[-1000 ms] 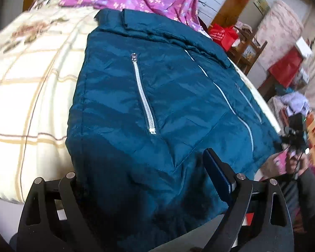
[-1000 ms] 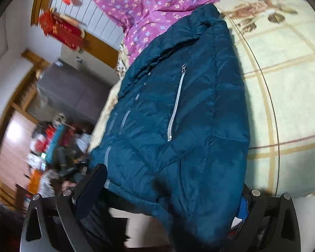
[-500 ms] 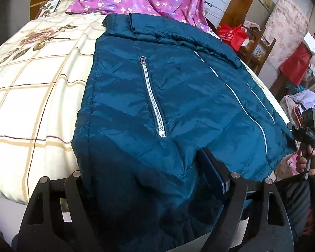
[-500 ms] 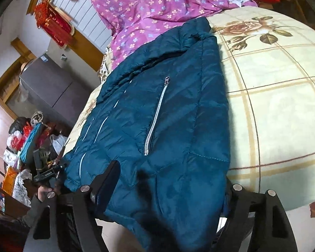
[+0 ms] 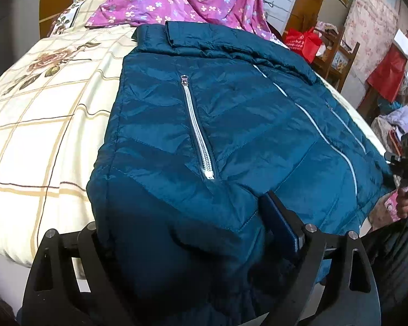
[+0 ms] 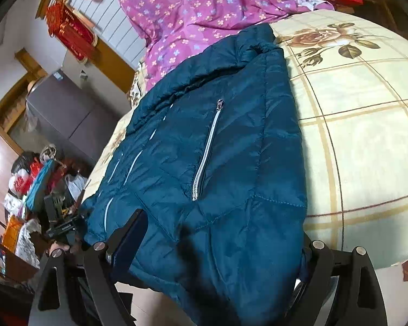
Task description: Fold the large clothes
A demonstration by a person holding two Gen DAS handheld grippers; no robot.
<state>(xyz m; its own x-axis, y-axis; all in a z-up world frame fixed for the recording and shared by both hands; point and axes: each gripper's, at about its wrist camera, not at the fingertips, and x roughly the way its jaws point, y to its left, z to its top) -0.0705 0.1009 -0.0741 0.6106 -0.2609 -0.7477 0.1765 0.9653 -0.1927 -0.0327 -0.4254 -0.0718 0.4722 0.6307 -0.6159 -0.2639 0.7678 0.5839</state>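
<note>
Jacket (image 5: pixel 231 135) now lies flatter on the bed (image 5: pixel 40 135); my left gripper (image 5: pixel 182 233) and right gripper (image 6: pixel 220 241) each hold hem; folding remains.

My left gripper (image 5: pixel 193 225) and right gripper (image 6: pixel 220 241) are each reaching forward, jaws spread wide and pinching a thick bunch of jacket (image 5: pixel 231 125) hem.

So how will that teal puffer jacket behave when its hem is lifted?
The teal puffer jacket is probably floppy: its hem droops over the bed edge. Its shiny shell looks slippery, so it may slide. Its quilted padding suggests it is light for its bulk.
</note>
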